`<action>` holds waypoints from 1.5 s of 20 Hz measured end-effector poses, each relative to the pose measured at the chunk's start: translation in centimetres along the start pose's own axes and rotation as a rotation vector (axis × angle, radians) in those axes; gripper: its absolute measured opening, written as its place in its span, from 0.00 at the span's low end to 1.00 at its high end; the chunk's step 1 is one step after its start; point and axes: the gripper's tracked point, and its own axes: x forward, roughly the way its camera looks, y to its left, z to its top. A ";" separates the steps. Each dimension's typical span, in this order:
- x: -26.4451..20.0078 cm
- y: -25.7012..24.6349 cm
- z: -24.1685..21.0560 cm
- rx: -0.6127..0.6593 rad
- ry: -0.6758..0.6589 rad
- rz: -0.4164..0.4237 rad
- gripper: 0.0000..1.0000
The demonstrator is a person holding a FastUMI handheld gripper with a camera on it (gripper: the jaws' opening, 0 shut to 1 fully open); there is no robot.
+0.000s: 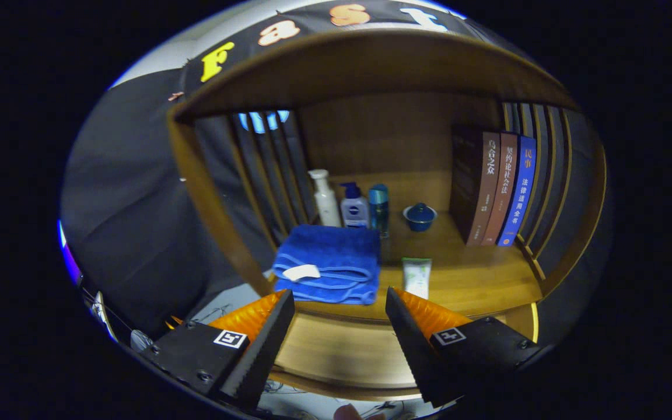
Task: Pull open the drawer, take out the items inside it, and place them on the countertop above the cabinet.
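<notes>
Holding my gripper point(340, 318) back from the cabinet, I have its two fingers spread wide with nothing between them, and the gap frames the wooden drawer front point(342, 353) just ahead, below the countertop point(476, 274). I judge the drawer to be shut, so whatever lies inside is hidden from me and the task has not really begun. I cannot make out a handle from here (the fingers may be covering it), so I would want to find the pulling edge first.

The countertop is crowded, which matters for where things will go. A folded blue towel point(330, 262) with a small white piece on it sits at the front edge beyond my left finger, and a pale green tube point(416, 277) lies just beyond my right finger. Behind them stand three bottles point(350, 204) and a small blue lidded cup point(419, 216), with books point(496, 186) upright against the right side. The bare wood in front of the books looks the best landing spot.
</notes>
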 end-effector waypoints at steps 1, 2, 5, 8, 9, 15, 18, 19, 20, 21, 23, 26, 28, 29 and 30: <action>-1.3 1.0 -0.3 -0.006 -0.053 0.011 1.00; -2.6 1.3 -0.8 -0.017 -0.105 0.010 1.00; -6.5 1.0 -3.4 -0.058 -0.248 -0.039 0.99; -10.0 0.2 -7.2 -0.093 -0.367 -0.116 0.99; -10.7 -0.1 -8.9 -0.108 -0.382 -0.135 0.99; -11.8 -3.7 -17.3 -0.119 -0.436 -0.240 1.00; -10.7 -5.6 -20.7 -0.114 -0.426 -0.254 1.00; -10.1 -6.3 -21.7 -0.122 -0.413 -0.267 1.00; -9.5 -7.0 -22.8 -0.123 -0.395 -0.275 1.00; -8.7 -7.6 -23.7 -0.117 -0.378 -0.279 0.99; -7.2 -8.5 -24.5 -0.111 -0.356 -0.283 1.00; -5.5 -9.8 -24.8 -0.116 -0.343 -0.301 1.00; -4.6 -10.3 -24.9 -0.112 -0.332 -0.306 1.00; -4.1 -10.6 -25.0 -0.107 -0.324 -0.308 1.00; -3.9 -11.0 -25.2 -0.103 -0.316 -0.319 1.00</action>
